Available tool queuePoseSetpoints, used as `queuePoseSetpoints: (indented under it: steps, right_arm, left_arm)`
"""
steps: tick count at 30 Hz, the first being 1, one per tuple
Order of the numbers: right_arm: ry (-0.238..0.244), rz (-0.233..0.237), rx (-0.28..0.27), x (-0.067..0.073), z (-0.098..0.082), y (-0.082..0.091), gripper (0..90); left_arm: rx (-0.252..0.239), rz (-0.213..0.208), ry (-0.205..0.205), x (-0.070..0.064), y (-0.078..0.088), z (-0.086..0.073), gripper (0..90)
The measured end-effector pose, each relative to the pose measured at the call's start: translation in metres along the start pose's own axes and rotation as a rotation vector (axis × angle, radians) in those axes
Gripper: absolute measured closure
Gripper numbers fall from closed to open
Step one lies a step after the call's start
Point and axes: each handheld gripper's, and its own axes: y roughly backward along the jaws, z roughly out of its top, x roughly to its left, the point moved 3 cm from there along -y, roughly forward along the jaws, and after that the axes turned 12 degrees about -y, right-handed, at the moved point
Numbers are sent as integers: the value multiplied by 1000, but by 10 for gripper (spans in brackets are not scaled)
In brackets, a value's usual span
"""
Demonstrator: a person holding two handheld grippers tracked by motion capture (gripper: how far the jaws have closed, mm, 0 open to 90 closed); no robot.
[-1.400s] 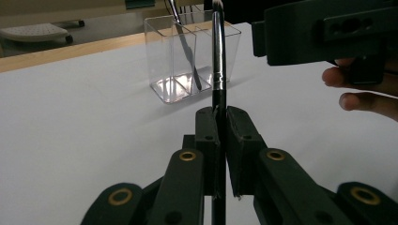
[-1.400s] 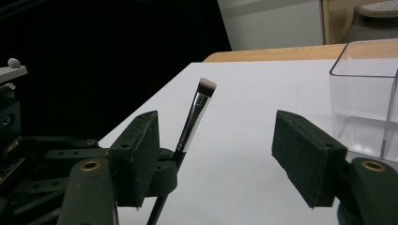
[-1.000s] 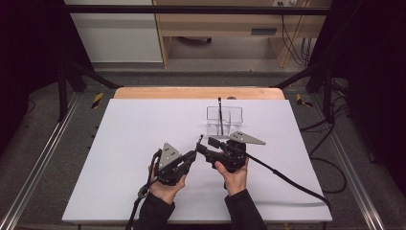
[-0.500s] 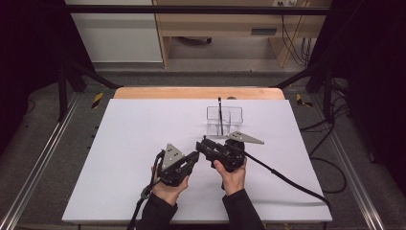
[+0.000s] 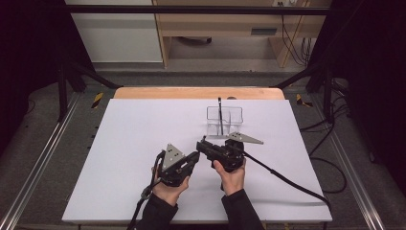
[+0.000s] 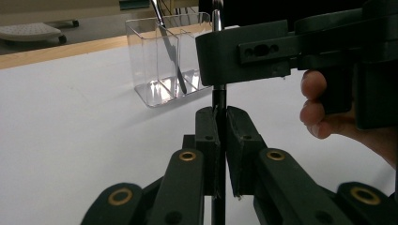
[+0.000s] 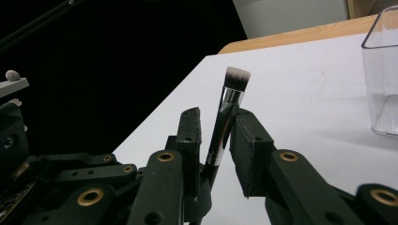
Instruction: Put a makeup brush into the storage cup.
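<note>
A makeup brush (image 7: 224, 123) stands nearly upright at centre frame, bristles up, its handle clenched in the left gripper (image 6: 220, 140) while the right gripper (image 7: 213, 140), jaws parted, brackets its ferrule; a clear organizer (image 5: 224, 121) sits just beyond on the desk (image 5: 134, 143).

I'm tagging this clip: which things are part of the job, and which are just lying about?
In the job:
- makeup brush, between both grippers
- left gripper, shut on it
- right gripper, open around it
- clear organizer

Lying about:
- dark stick in the organizer
- floor cables
</note>
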Motion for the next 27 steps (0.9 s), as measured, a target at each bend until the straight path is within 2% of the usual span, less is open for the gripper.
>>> queuePoseSetpoints:
  steps: [7, 14, 17, 18, 19, 21, 23, 27]
  right_arm:
    - [-13, 16, -2, 2, 0, 1, 834]
    - [-6, 25, 2, 2, 0, 2, 839]
    - [4, 24, 2, 3, 0, 3, 839]
    - [4, 24, 2, 3, 0, 3, 839]
    - [14, 17, -1, 2, 1, 3, 839]
    - [19, 15, -3, 2, 1, 3, 839]
    - [30, 9, -18, 2, 3, 5, 839]
    - [43, -2, -28, 2, 6, 6, 839]
  left_arm:
    - [-4, 0, 3, 0, 1, 0, 836]
    - [-8, -3, -8, -1, 1, 1, 829]
    - [-3, -4, -15, 1, 1, 2, 745]
    - [-2, -6, -14, 2, 2, 2, 745]
    - [5, -7, -20, 4, 3, 2, 694]
    - [8, -14, -20, 5, 3, 2, 675]
    - [31, -24, -31, 10, 6, 2, 603]
    - [35, -37, -39, 15, 9, 3, 544]
